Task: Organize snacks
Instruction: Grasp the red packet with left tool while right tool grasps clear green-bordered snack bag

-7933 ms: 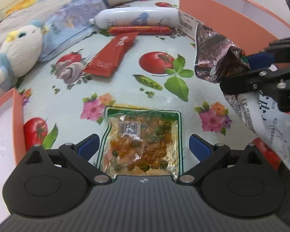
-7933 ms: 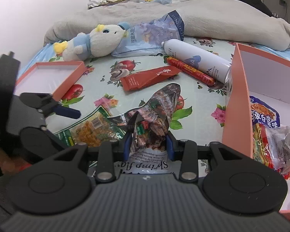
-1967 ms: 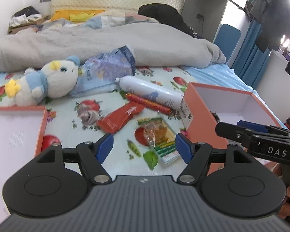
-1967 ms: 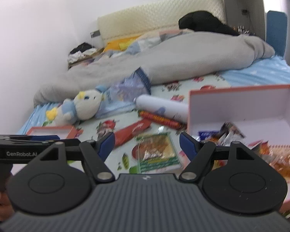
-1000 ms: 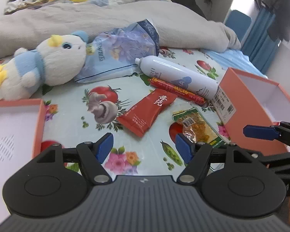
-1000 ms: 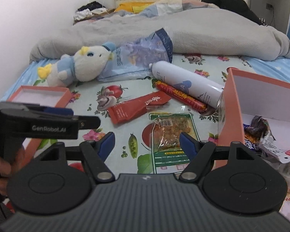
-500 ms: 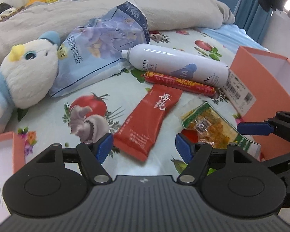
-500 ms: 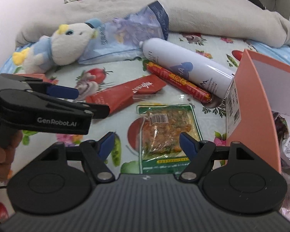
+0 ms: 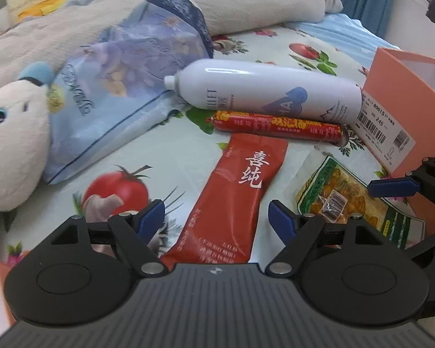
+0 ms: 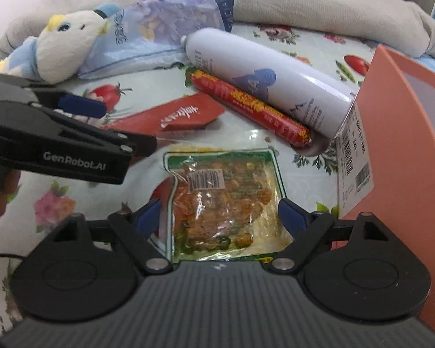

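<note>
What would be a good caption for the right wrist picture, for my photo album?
Open right gripper poised over a green-edged snack packet beside the orange box.

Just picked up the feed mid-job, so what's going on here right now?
A person is sorting snacks on a bed with a handheld gripper in each hand. The left gripper is open over the red packet, its jaws having just widened. The right gripper is open around the green-edged clear snack pack, also just widened, pads not yet pressing. Neither holds anything. The red sausage stick and white bottle lie beside the orange box.
</note>
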`<state>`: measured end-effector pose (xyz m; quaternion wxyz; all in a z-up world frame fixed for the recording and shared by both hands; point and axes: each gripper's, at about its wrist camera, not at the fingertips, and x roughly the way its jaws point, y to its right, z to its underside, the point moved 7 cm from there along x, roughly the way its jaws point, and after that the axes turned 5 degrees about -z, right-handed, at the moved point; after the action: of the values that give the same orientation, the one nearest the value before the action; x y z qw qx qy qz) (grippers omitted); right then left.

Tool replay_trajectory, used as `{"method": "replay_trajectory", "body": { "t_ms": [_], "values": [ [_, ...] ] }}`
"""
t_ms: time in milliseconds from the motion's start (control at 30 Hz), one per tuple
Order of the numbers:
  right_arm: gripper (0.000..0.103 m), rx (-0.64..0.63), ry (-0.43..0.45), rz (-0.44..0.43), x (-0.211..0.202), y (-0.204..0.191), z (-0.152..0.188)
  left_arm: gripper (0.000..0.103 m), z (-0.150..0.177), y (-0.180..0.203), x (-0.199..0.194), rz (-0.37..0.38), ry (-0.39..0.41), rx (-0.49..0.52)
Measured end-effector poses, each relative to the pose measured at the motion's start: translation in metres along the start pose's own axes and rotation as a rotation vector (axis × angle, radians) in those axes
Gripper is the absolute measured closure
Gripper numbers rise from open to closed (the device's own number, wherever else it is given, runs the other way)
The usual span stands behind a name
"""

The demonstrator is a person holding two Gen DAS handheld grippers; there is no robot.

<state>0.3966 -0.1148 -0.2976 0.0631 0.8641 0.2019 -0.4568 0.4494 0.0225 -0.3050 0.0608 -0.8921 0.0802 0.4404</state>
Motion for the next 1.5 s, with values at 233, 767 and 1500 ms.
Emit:
{"method": "replay_trajectory", "body": {
  "t_ms": [233,767,1500],
  "values": [
    [0.015,0.020,0.001,-0.016,0.003,0.001,0.000,0.017,0.000,0.002,0.011,0.014,0.006,0.035],
    [0.055,-0.010,0.010,-0.045,-0.009,-0.007,-0.002,0.055,0.010,0.011,-0.004,0.030,0.005,0.038],
    [0.088,0.039,0.070,-0.129,-0.068,-0.025,0.026,0.069,0.085,0.003,-0.089,-0.035,-0.006,-0.318]
  ]
}}
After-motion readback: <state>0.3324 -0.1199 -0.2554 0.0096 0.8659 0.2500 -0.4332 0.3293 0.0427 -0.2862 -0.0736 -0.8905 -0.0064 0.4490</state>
